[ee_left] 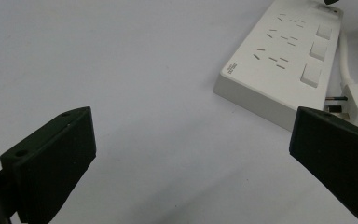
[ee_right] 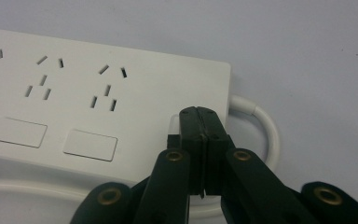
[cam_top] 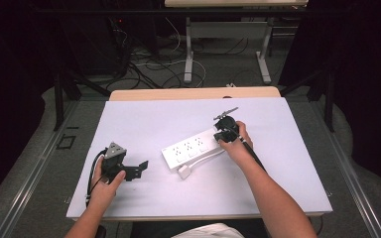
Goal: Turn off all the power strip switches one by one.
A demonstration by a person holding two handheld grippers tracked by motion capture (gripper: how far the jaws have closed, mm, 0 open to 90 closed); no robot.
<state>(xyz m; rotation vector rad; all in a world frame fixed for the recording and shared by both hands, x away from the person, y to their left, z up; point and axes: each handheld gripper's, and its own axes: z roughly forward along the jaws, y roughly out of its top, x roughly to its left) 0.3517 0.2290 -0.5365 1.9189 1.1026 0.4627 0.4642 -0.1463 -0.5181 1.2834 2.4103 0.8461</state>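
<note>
The white power strip [cam_top: 191, 148] lies mid-table with its plug [cam_top: 184, 171] beside it; the right gripper [ee_right: 199, 113], jaws closed together, presses its tip on the strip's end, while the left gripper [cam_top: 138, 168] rests wide open, well apart

1. The white power strip [ee_left: 279, 70] bears a small dark printed mark near its end corner (seen in the left gripper view), too small to read.
2. No other text, brand, number or sign is legible.
</note>
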